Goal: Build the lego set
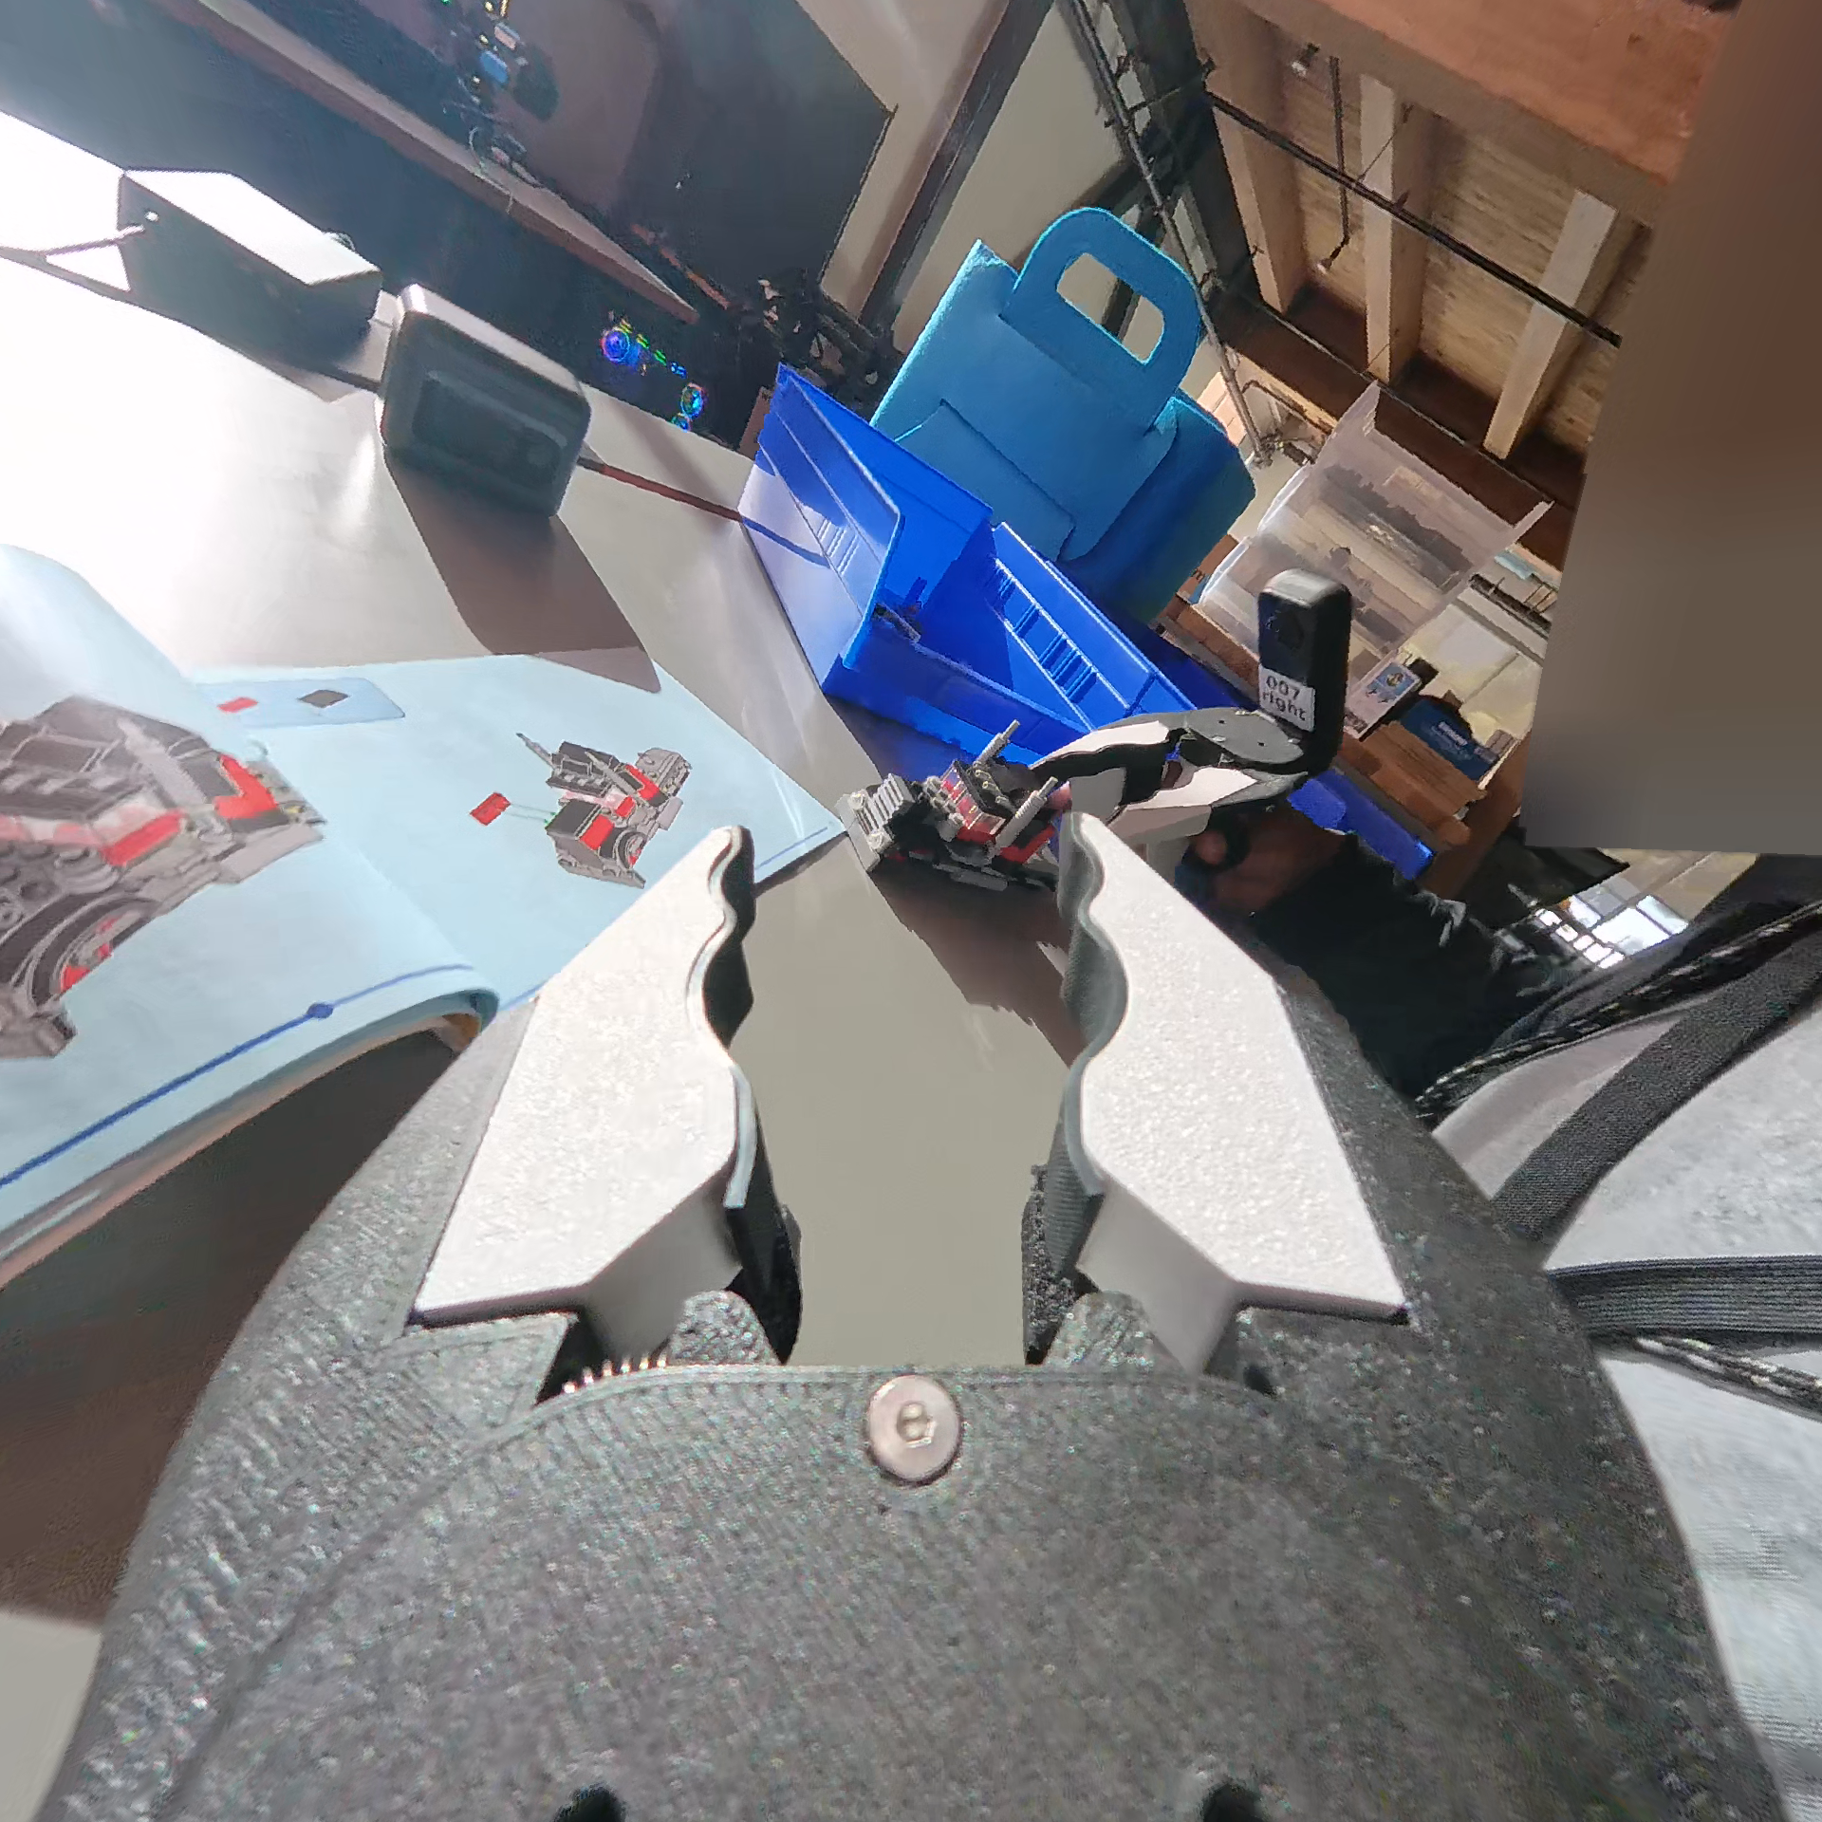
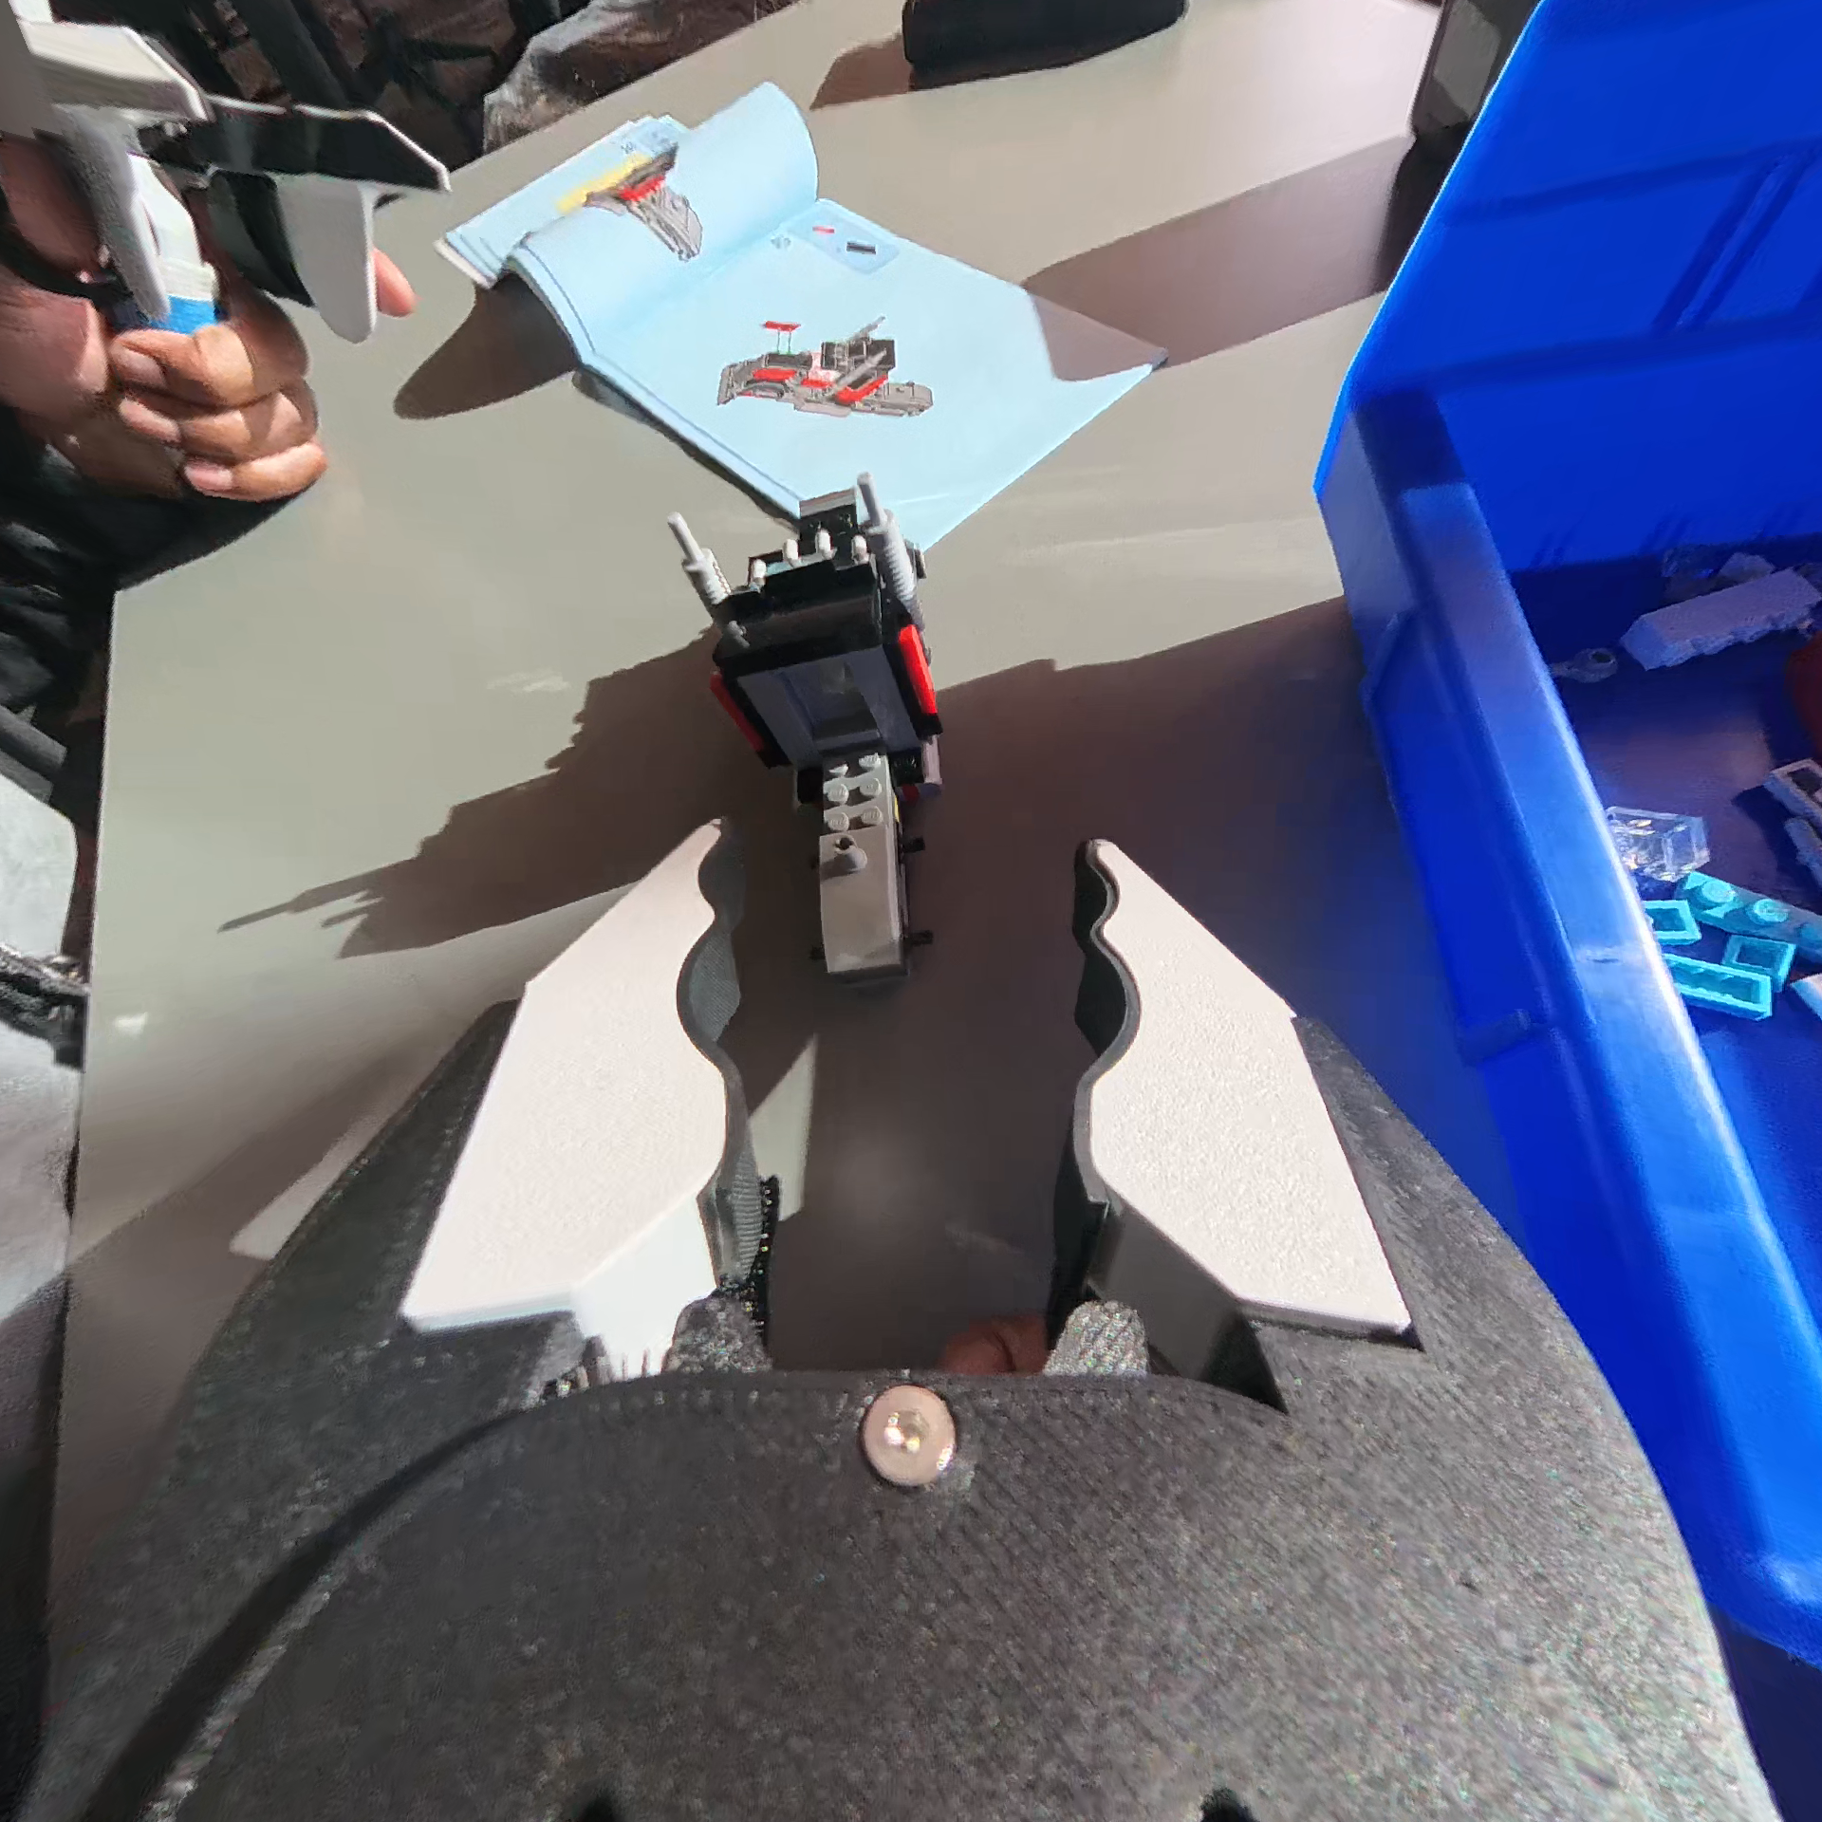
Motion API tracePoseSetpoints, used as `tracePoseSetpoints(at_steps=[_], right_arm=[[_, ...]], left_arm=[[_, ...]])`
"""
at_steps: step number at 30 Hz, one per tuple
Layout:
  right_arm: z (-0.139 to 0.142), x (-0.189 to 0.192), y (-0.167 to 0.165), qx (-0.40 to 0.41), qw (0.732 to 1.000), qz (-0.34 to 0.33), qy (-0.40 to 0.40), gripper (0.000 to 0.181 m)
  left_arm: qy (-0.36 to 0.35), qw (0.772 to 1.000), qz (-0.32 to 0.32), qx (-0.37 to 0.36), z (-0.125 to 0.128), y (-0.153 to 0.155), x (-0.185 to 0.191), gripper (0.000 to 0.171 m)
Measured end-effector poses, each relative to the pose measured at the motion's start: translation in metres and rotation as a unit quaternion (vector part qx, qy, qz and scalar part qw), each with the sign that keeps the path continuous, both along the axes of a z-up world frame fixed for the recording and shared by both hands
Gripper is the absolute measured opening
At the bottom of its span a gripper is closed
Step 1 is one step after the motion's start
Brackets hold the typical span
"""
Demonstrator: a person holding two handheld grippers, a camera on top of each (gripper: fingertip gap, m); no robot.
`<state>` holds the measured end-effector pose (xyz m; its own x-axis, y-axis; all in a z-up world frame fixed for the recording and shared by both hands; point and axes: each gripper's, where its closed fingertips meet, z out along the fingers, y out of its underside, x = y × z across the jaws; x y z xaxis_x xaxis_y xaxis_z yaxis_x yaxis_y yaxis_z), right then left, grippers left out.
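The left gripper [image 1: 907, 858] has its jaws spread wide with nothing between them, tilted low and angled up across the bench. The right gripper [image 2: 902, 868] points downward, its jaws equally parted and empty. In the right wrist view, a bare hand [image 2: 187, 394] wraps its curled fingers [image 2: 246, 473] around the left gripper's handle, with a dark sleeve [image 2: 59, 552] at the wrist.

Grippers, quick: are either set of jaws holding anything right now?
Left gripper: open, jaws apart, holding nothing.
Right gripper: open, holding nothing; the lego truck stands on the table just ahead of it.
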<state>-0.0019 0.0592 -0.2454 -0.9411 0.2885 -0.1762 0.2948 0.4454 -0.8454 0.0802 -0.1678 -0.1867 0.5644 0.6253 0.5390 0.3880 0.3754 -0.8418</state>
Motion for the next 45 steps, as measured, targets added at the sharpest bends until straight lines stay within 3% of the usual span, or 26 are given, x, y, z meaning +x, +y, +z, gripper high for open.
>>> tracePoseSetpoints(at_steps=[7, 13, 16, 18, 21, 28, 38, 42, 45], right_arm=[[0.035, -0.002, 0.015, -0.099, 0.992, -0.038, 0.069, 0.065], [0.053, -0.003, 0.026, -0.156, 0.982, -0.058, 0.085, 0.057], [0.059, -0.006, 0.032, -0.187, 0.978, -0.061, 0.069, 0.055], [0.065, -0.006, 0.036, -0.216, 0.973, -0.057, 0.054, 0.048], [0.076, -0.005, 0.043, -0.259, 0.963, -0.053, 0.05, 0.043], [0.074, 0.004, 0.038, -0.236, 0.966, -0.043, 0.096, 0.044], [0.081, 0.002, 0.043, -0.272, 0.959, -0.037, 0.071, 0.044], [0.087, 0.006, 0.043, -0.299, 0.952, -0.017, 0.07, 0.045], [0.091, 0.007, 0.043, -0.312, 0.947, -0.014, 0.075, 0.045]], left_arm=[[0.027, 0.996, -0.059, -0.06, 0.018, 0.058, -0.036, 0.075], [0.055, 0.992, -0.075, -0.089, 0.055, 0.094, -0.116, 0.075], [0.063, 0.99, -0.05, -0.112, 0.045, 0.102, -0.166, 0.073], [0.045, 0.994, -0.051, -0.087, 0.032, 0.11, -0.177, 0.073], [0.055, 0.994, -0.038, -0.084, 0.018, 0.112, -0.173, 0.07], [0.102, 0.988, -0.025, -0.111, 0.03, 0.107, -0.162, 0.064], [0.098, 0.987, -0.094, -0.084, 0.026, 0.13, -0.128, 0.06], [0.142, 0.984, -0.104, -0.04, 0.039, 0.139, -0.101, 0.057], [0.165, 0.979, -0.102, -0.055, 0.038, 0.14, -0.083, 0.058]])
